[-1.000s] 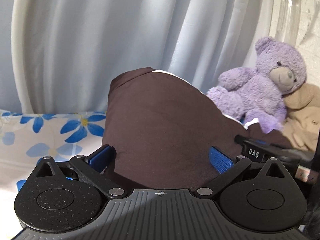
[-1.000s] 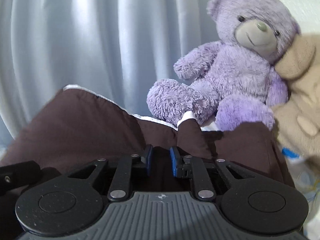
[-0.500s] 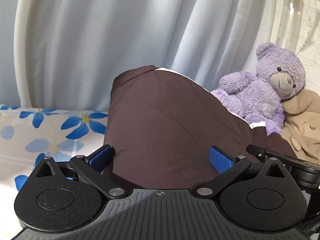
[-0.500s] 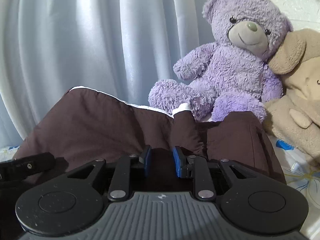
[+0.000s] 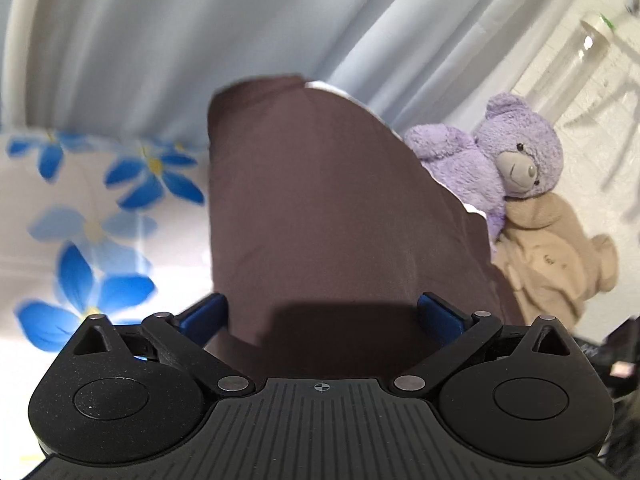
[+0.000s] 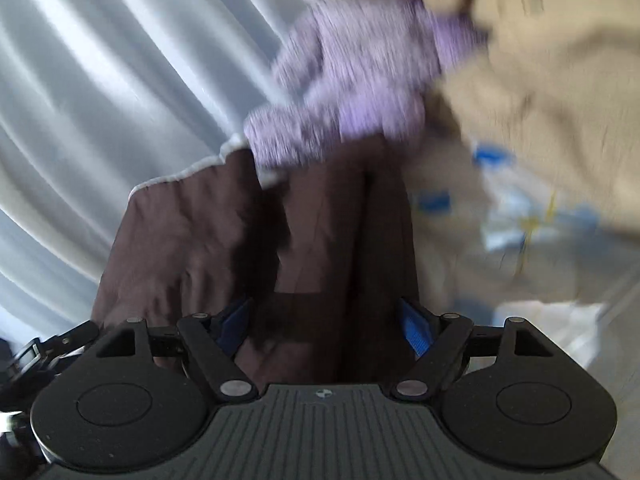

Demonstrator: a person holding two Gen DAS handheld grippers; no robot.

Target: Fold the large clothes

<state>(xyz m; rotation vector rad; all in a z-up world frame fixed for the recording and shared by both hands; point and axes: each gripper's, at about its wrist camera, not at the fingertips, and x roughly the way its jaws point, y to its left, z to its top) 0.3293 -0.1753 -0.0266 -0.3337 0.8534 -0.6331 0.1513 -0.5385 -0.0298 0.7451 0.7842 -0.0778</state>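
A dark brown garment [image 5: 320, 208] with a white inner edge lies heaped on the flowered bedsheet [image 5: 92, 216]. It fills the space between the wide-apart blue pads of my left gripper [image 5: 322, 316], which is open. In the right wrist view the same garment [image 6: 320, 240] runs in folds between the pads of my right gripper [image 6: 326, 322], which is also open. This view is blurred by motion.
A purple teddy bear [image 5: 500, 160] and a beige plush [image 5: 560, 256] sit at the right, against the pale blue curtain [image 5: 200, 40]. They also show in the right wrist view, the purple bear [image 6: 360, 92] and the beige plush [image 6: 540, 100] close behind the garment.
My right gripper has opened and let go of the brown garment, and both views have tilted. The left gripper stayed open and swung so the bear moved right.
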